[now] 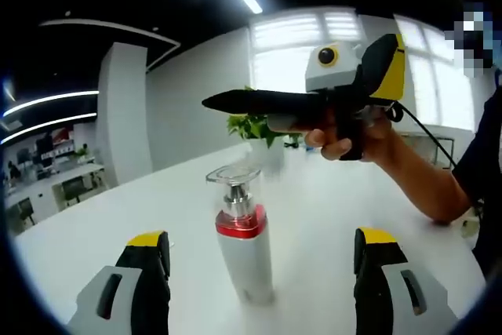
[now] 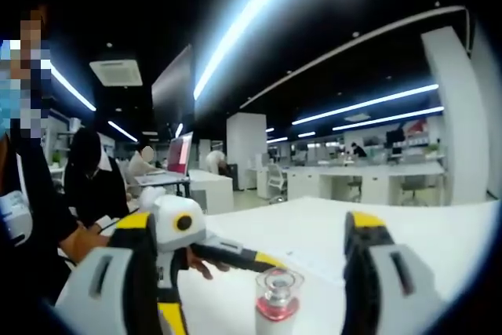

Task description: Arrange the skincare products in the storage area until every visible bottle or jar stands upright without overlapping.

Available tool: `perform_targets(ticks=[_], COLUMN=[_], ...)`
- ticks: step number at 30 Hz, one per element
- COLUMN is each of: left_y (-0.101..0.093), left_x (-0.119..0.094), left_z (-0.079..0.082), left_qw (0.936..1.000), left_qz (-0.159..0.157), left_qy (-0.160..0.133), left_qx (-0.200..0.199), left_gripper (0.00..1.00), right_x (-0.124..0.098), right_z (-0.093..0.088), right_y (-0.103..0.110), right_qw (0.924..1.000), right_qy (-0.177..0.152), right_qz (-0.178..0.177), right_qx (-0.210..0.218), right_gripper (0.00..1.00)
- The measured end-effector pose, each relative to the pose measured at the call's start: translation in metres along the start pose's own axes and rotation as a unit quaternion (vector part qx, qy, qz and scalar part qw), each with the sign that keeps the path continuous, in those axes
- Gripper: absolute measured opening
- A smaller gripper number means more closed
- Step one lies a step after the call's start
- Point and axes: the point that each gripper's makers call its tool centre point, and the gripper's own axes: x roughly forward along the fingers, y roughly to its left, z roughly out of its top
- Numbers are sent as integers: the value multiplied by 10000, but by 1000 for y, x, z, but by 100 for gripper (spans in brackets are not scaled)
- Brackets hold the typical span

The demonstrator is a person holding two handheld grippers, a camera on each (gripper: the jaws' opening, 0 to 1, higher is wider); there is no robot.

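Bottle: pump bottle (image 1: pixel 244 239) upright on white table (image 1: pixel 329 194), between and ahead of the left gripper (image 1: pixel 263 260) jaws.
Left gripper: wide open, empty.
Right gripper (image 2: pixel 249 272): open, empty, above the bottle.
Advice: close squarely on the body, avoid tipping.

Left tool (image 1: pixel 263 272): two thick jaws, black w/ yellow tips, grey housings lower down, each w/ a dark oval slot. Right tool (image 2: pixel 249 276): same build, grey jaw bodies, black inner faces, yellow caps. In the left gripper view the right tool (image 1: pixel 235 102) shows side-on: long black tapered jaws, grey block behind, black-and-yellow handle, thin black cable trailing off the rear. A hand (image 1: pixel 353 137) sits at that handle; dark short sleeve (image 1: pixel 482 154) above the arm. In the right gripper view, dark clothing (image 2: pixel 31 217) at the left edge.
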Motion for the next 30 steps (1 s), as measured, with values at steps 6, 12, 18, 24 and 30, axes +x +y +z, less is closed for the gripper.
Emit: perform_targets(ticks=[6,12,18,24,30], left_y=[-13,-18,-24,-29,-34], left_x=[-13,-23,-38,-58,-78], left_z=[1,1,-1,-5,-7], left_qw=[9999,9998,9994,9990,9984], left_qz=[42,108,168,257,364], left_qy=[41,93,179,243,300], left_qx=[83,159,238,274,308], left_gripper=[99,99,99,99,99], right_x=[1,1,6,13,14], right_z=[5,10,7,2,15], right_y=[5,12,22,36,58], right_qw=[10000,9998,9993,9981,9967], right_qy=[-30,-35,39,219,130], right_qz=[58,138,260,462,598], right_qx=[-67,-170,-257,-352,-541], right_gripper=[100,100,100,100,98])
